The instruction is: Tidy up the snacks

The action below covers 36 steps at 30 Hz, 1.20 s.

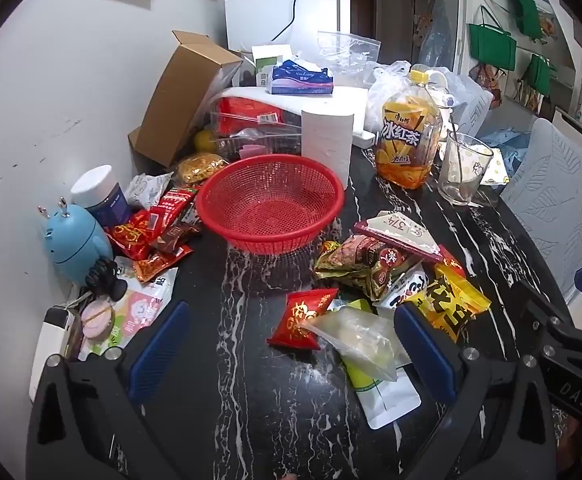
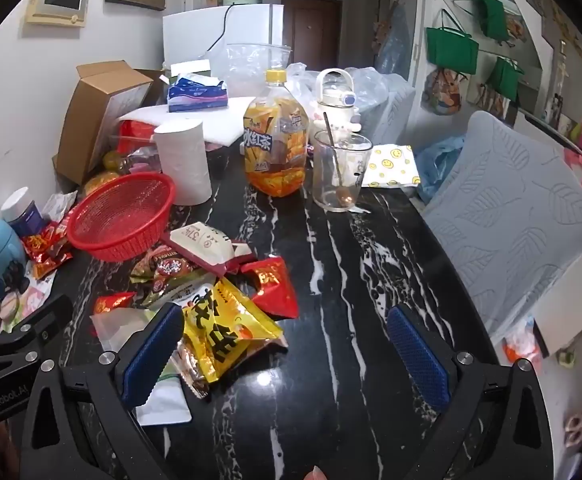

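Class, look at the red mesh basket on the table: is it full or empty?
Empty. The red mesh basket shows only its bare mesh bottom; the snack packets lie outside it on the black marble table.

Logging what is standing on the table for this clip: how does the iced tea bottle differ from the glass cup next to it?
The iced tea bottle is capped with a yellow lid; the glass cup is open at the top. The bottle has an orange printed label around it; the cup is clear. The bottle is taller; the cup is shorter and has a spoon leaning inside. Both stand upright on the black marble table, side by side.
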Motion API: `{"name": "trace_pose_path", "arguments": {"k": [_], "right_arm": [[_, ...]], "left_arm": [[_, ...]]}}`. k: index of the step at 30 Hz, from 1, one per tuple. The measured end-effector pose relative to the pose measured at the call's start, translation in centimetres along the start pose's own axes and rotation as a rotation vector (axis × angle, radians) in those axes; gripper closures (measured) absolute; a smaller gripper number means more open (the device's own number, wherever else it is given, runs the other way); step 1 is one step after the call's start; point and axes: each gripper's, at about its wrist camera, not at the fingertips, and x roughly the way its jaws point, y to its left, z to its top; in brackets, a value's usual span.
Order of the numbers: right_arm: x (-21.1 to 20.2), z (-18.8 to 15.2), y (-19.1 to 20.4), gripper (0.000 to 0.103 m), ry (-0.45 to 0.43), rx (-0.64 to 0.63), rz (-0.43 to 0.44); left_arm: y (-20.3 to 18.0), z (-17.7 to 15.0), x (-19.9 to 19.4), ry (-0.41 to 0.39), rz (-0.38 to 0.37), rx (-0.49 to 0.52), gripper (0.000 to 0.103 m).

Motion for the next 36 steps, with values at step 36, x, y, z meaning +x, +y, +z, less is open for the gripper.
{"name": "trace_pose_path", "arguments": {"k": [36], "right_arm": [[-0.3, -0.3, -0.2, 0.000, -0.003, 0.006, 0.002]], "left_arm": [[0.3, 0.3, -0.6, -0.018, 0.021, 0.016, 0.000]]}}
